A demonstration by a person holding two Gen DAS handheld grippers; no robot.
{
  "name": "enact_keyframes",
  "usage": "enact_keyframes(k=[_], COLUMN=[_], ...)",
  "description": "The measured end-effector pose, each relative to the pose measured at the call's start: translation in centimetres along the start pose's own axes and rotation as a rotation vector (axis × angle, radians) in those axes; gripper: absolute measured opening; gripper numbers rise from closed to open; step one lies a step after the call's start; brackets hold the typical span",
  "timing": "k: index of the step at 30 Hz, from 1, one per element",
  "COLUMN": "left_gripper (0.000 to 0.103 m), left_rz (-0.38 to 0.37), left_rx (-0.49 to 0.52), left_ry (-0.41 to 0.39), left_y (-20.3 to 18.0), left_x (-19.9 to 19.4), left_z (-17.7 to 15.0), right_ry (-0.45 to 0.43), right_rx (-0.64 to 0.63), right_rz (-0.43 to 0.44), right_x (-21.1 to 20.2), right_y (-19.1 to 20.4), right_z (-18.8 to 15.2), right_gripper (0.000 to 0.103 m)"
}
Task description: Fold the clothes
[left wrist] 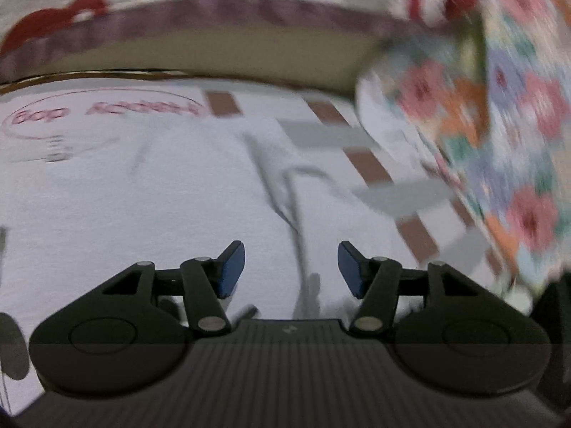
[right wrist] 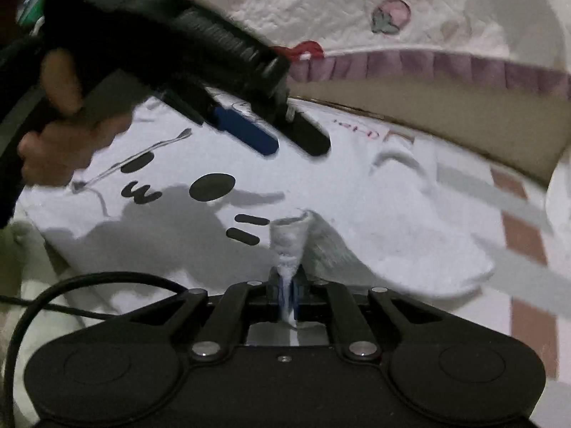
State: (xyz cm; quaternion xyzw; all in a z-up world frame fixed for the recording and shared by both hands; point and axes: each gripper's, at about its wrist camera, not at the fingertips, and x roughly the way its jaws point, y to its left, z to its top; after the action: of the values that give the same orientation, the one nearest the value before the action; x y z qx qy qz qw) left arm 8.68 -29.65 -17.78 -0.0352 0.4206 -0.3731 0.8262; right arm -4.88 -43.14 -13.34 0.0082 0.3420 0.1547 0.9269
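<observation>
Bedding forms the work surface: a white sheet with brown and grey checks (right wrist: 517,235), bordered at the far side by a quilted cover (right wrist: 357,10) printed with strawberries and edged with a purple frill (right wrist: 446,67).

Right gripper (right wrist: 287,296): pointed downward over the surface, its jaws nearly together and clamped on a pinched ridge of the white garment (right wrist: 357,207). The fabric rises into a small cone between the blue pads and passes through them toward the gripper body. A black cable (right wrist: 53,296) loops at the lower left of this view.

Left gripper (left wrist: 291,267): jaws apart, with nothing between the blue pads (left wrist: 232,271); it hangs above the garment (left wrist: 142,196) without touching it. In the right wrist view it enters from the upper left, held in a person's hand (right wrist: 64,135), angled down across the garment.

White garment: spread flat on the sheet, well creased, with a fold line running beneath the left gripper. It carries a black cartoon-face print (right wrist: 212,187) of ovals and short strokes, and a pink oval logo (left wrist: 100,114) near its far edge; the lettering is too blurred to read. One rounded edge lies over the checks at right.

Floral cloth (left wrist: 499,125), multicoloured, occupies the right of the left wrist view, blurred.
</observation>
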Motion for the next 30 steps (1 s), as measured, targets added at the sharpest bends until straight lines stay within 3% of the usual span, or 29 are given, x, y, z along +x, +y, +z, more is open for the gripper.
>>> enact_keyframes(k=[2, 7, 10, 12, 15, 19, 21, 24, 26, 27, 30], left_gripper=[0.057, 0.057, 0.057, 0.057, 0.057, 0.056, 0.055, 0.055, 0.055, 0.055, 0.055], left_rz=[0.012, 0.023, 0.038, 0.031, 0.028, 0.111, 0.192, 0.179, 0.187, 0.188, 0.167], left_rx=[0.042, 0.09, 0.112, 0.107, 0.103, 0.157, 0.212, 0.185, 0.173, 0.168, 0.079], left_ry=[0.012, 0.052, 0.067, 0.074, 0.076, 0.061, 0.043, 0.045, 0.034, 0.023, -0.015], left_y=[-0.9, -1.7, -1.9, -1.8, -1.7, -2.0, -2.4, -1.9, -1.5, -1.4, 0.1], left_x=[0.6, 1.6, 1.9, 2.0, 2.1, 2.2, 2.2, 2.1, 1.8, 1.6, 0.7], left_z=[-0.5, -1.3, -1.7, -2.0, -2.4, -2.8, -3.0, -3.0, -3.0, -2.9, -2.2], right_ry=[0.015, 0.041, -0.114, -0.161, -0.104, -0.1, -0.129, -0.171, -0.184, -0.199, -0.272], right_rx=[0.074, 0.298, 0.512, 0.683, 0.759, 0.885, 0.904, 0.86, 0.837, 0.836, 0.765], right_rz=[0.039, 0.204, 0.216, 0.2, 0.061, -0.06, -0.105, -0.133, -0.098, -0.07, 0.005], right_x=[-0.3, -2.2, -4.1, -4.2, -3.3, -2.2, -1.8, -0.4, 0.3, 0.4, 0.0], right_y=[-0.9, -4.4, -7.4, -9.7, -11.5, -12.8, -12.7, -12.1, -12.5, -12.6, -11.9], right_z=[-0.5, -1.2, -2.6, -3.7, -4.2, -4.5, -4.3, -3.6, -3.4, -3.2, -1.6], right_gripper=[0.011, 0.031, 0.033, 0.036, 0.038, 0.041, 0.041, 0.041, 0.014, 0.005, 0.005])
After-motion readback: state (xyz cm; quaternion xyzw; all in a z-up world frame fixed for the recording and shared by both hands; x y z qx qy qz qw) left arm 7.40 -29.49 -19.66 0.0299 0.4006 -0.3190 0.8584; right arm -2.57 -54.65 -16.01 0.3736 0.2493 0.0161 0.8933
